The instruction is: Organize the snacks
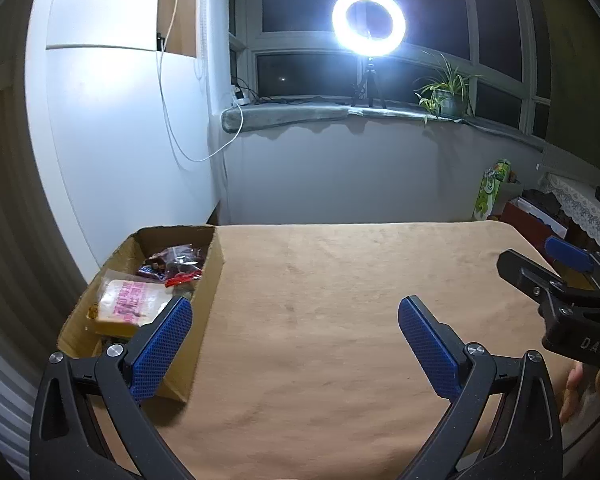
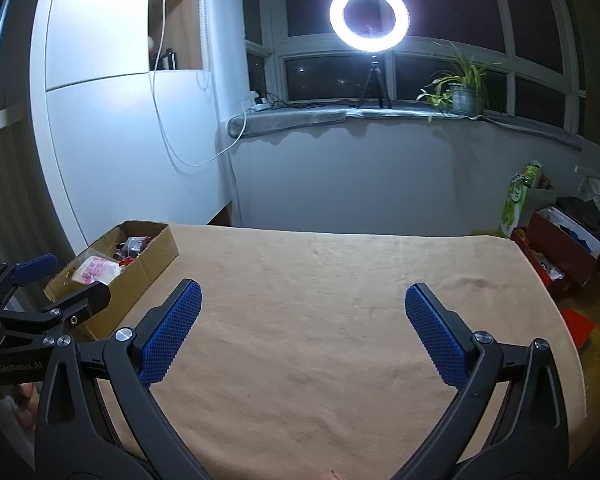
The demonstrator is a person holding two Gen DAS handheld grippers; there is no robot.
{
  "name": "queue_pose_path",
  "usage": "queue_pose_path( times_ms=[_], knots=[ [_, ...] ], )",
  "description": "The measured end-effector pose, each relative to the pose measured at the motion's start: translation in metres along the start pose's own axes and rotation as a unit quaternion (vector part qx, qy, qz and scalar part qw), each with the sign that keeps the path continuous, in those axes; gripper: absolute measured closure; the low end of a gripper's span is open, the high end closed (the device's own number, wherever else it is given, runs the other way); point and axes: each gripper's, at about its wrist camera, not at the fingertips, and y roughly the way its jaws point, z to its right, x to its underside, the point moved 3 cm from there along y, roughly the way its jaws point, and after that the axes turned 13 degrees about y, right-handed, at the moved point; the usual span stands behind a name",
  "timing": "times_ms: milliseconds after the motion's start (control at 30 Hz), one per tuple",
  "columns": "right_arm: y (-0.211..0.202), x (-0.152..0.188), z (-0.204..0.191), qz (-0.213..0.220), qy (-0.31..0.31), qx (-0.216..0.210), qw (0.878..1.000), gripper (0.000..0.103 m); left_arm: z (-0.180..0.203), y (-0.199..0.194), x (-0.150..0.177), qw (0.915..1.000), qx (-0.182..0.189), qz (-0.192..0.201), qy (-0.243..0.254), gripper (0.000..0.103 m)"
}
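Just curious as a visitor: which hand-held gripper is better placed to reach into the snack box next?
Probably the left hand-held gripper: it is open, with one finger over the cardboard box of snacks. The right hand-held gripper, also open, sits farther away.

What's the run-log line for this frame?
left gripper: open, empty | right gripper: open, empty | snacks: in cardboard box | tabletop: bare

An open cardboard box (image 1: 210, 280) sits at the table's left edge, holding snacks: a pale pink-printed packet (image 1: 130, 302) in front, darker wrapped snacks (image 1: 176, 262) behind.
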Motion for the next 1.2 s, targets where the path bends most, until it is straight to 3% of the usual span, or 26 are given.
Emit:
queue_pose_path(
  times_ms=[467, 1200],
  knots=[
    [-0.023, 0.004, 0.016, 0.006, 0.010, 0.006, 1.000, 0.000, 0.036, -0.024, -0.008, 0.9997, 0.010, 0.015, 0.017, 0.000],
    [-0.027, 0.007, 0.007, 0.002, 0.002, 0.002, 1.000, 0.000, 0.033, -0.034, -0.006, 0.9998, 0.005, 0.018, 0.010, 0.000]
  ],
)
